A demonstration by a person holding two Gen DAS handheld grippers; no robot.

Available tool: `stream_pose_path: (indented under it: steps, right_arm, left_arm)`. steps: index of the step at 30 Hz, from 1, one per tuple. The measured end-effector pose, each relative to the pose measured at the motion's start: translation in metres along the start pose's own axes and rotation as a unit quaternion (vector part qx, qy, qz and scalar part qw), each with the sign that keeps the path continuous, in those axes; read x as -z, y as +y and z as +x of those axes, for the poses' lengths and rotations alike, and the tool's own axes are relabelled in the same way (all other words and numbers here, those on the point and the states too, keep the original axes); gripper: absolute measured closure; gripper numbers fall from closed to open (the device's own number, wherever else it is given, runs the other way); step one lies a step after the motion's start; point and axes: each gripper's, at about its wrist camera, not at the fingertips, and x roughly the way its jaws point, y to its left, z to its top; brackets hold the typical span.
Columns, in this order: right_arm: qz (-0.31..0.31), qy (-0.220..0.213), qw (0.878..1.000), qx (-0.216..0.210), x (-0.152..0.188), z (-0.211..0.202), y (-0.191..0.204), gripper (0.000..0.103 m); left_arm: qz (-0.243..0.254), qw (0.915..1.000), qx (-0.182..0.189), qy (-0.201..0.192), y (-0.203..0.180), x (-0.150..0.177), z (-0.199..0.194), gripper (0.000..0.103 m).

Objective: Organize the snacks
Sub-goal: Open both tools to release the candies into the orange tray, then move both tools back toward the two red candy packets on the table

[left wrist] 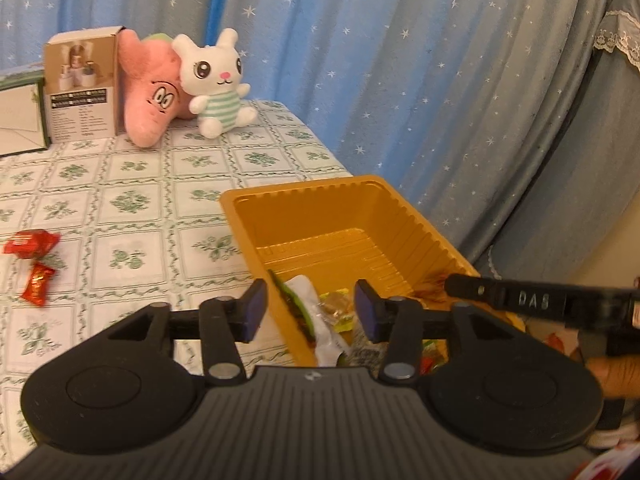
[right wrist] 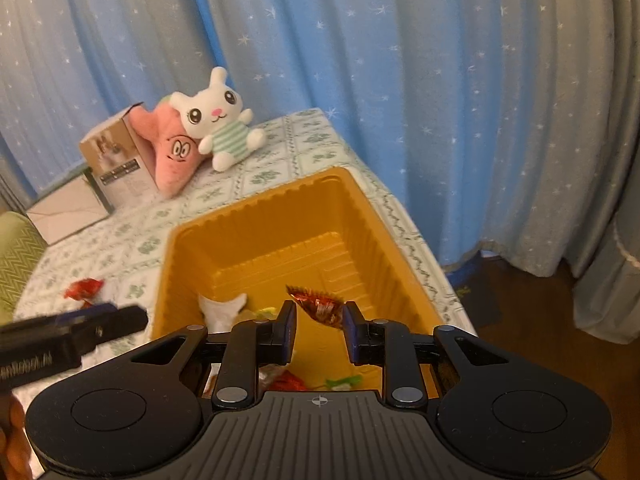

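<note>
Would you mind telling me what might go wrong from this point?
The red-gold candy between the right gripper fingers may snag on a pad instead of dropping into the yellow tray. Two red candies remain on the tablecloth. The tray sits near the table edge, so a nudge could tip it.

Both views are lit warmly and fairly dimly, with a yellowish indoor cast. The blue star-print curtain (right wrist: 400,80) glows brightest, light coming through it from behind. The golden tray (right wrist: 256,248) shows soft sheen on its ribbed walls, no hard glare. Shadows on the bench (left wrist: 120,184) are faint and diffuse. Fisheye distortion bends the curtain folds and darkens the corners. The red candy wrapper (right wrist: 320,306) between the right tool's (right wrist: 319,330) fingers looks slightly blurred, and detail is soft and grainy.
</note>
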Motion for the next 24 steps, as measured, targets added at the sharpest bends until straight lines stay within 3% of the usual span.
stream_pose_path:
  steps: [1,3,5,11,24]
  right_arm:
    - [0.007,-0.004,1.0,-0.001,0.0,-0.002,-0.001,0.051]
    - [0.025,-0.018,1.0,-0.007,0.001,-0.01,-0.003,0.041]
    - [0.033,-0.022,0.999,-0.007,0.002,-0.018,-0.003,0.041]
    - [0.065,-0.026,0.998,0.0,0.017,-0.05,-0.001,0.04]
    - [0.044,-0.055,0.997,-0.02,0.052,-0.121,0.057,0.034]
  left_arm:
    - [-0.001,1.0,-0.003,-0.002,0.002,0.002,-0.004,0.051]
    - [-0.003,0.9999,-0.009,-0.007,0.005,0.005,-0.013,0.043]
    - [-0.006,0.9997,-0.019,-0.016,0.009,0.009,-0.023,0.034]
    - [-0.01,0.9986,-0.042,-0.03,0.018,0.021,-0.059,0.023]
    - [-0.03,0.9952,-0.087,-0.031,0.031,0.056,-0.142,0.013]
